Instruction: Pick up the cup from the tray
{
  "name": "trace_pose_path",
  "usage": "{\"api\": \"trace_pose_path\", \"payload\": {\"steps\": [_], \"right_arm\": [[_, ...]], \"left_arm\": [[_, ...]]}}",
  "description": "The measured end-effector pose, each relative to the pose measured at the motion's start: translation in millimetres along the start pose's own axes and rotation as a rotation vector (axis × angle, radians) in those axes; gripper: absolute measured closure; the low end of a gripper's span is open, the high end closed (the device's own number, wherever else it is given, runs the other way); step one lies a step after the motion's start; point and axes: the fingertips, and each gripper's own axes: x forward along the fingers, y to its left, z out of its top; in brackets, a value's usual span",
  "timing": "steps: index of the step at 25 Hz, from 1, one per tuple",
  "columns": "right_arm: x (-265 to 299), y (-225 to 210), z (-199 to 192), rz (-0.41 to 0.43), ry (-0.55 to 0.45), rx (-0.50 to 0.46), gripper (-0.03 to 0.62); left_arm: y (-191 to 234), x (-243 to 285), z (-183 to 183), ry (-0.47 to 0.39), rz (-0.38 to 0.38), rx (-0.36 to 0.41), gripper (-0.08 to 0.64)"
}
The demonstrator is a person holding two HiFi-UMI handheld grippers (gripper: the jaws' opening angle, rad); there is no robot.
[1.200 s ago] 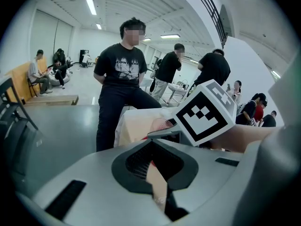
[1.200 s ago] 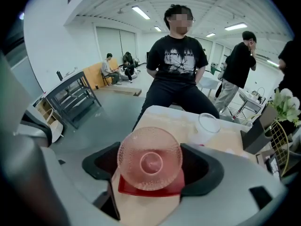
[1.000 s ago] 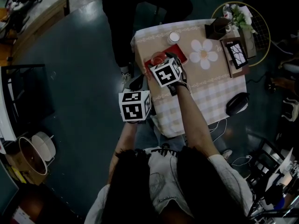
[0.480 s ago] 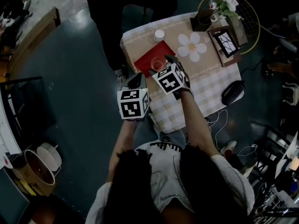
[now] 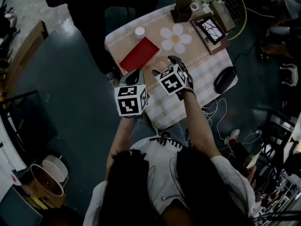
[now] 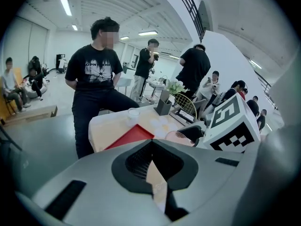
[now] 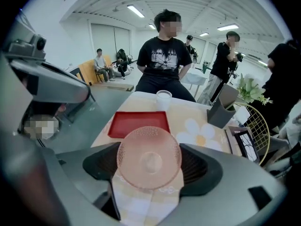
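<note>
A pink, dimpled glass cup [image 7: 149,157] sits between the jaws of my right gripper [image 7: 149,175], which is shut on it. The cup is held above the checked tablecloth, on the near side of the red tray [image 7: 139,124]. In the head view the cup [image 5: 162,63] is just right of the tray's [image 5: 139,54] near corner, in front of my right gripper [image 5: 164,68]. The tray has nothing on it. My left gripper [image 5: 135,75] hovers at the table's near-left edge, jaws together and holding nothing; its own view shows the tray [image 6: 131,136] and the cup [image 6: 181,136] ahead.
A small white cup [image 5: 139,31] stands at the table's far edge. A flower-shaped mat [image 5: 175,38], a dark holder with a plant [image 5: 181,11] and a picture frame [image 5: 211,29] lie to the right. A person [image 7: 164,60] stands just behind the table.
The cup has come up off the red tray in my right gripper and moved toward me, off the tray's near side. The left gripper stayed alongside.
</note>
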Motion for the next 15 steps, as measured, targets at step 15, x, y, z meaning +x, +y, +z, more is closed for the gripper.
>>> {"api": "trace_pose_path", "payload": {"steps": [15], "right_arm": [[9.5, -3.9, -48.3, 0.014, 0.042, 0.068, 0.196]], "left_arm": [[-26.5, 0.1, 2.9, -0.005, -0.025, -0.021, 0.556]]}}
